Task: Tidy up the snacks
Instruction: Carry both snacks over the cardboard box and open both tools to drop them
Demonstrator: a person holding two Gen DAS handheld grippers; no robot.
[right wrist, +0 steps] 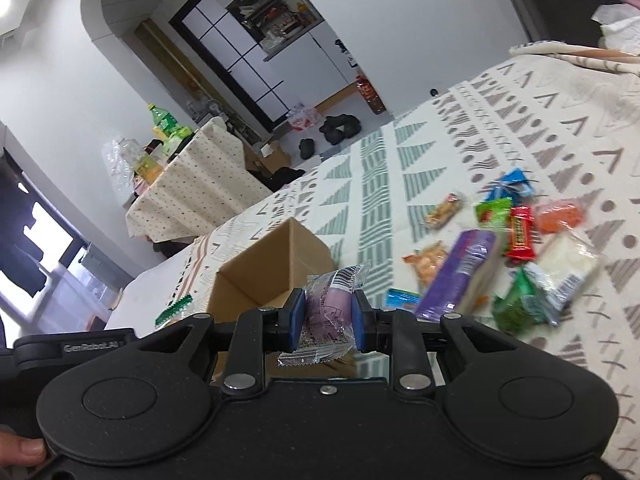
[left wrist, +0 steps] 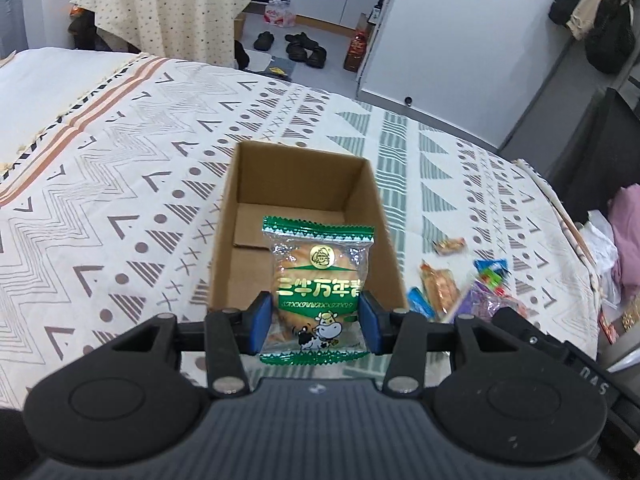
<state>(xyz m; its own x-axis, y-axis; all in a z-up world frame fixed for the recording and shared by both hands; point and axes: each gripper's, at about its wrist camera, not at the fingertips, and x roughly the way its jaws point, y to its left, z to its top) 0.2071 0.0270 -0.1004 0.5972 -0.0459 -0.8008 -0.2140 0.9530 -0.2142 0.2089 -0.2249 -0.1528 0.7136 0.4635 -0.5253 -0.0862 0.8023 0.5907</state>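
An open cardboard box (left wrist: 304, 184) stands on the patterned bedspread; it also shows in the right wrist view (right wrist: 272, 268). My left gripper (left wrist: 316, 320) is shut on a green biscuit packet (left wrist: 318, 288) and holds it over the box's near edge. My right gripper (right wrist: 326, 322) is shut on a clear packet with a purple snack (right wrist: 328, 312), just right of the box. A pile of loose snacks (right wrist: 512, 248) lies on the bedspread to the right of the box, and shows in the left wrist view (left wrist: 464, 284). The box floor looks empty.
The bedspread (left wrist: 120, 184) covers a wide bed. A table with a dotted cloth (left wrist: 172, 4) stands beyond it, with shoes (left wrist: 304, 46) on the floor. Clothes and tissue (left wrist: 616, 248) lie off the bed's right edge.
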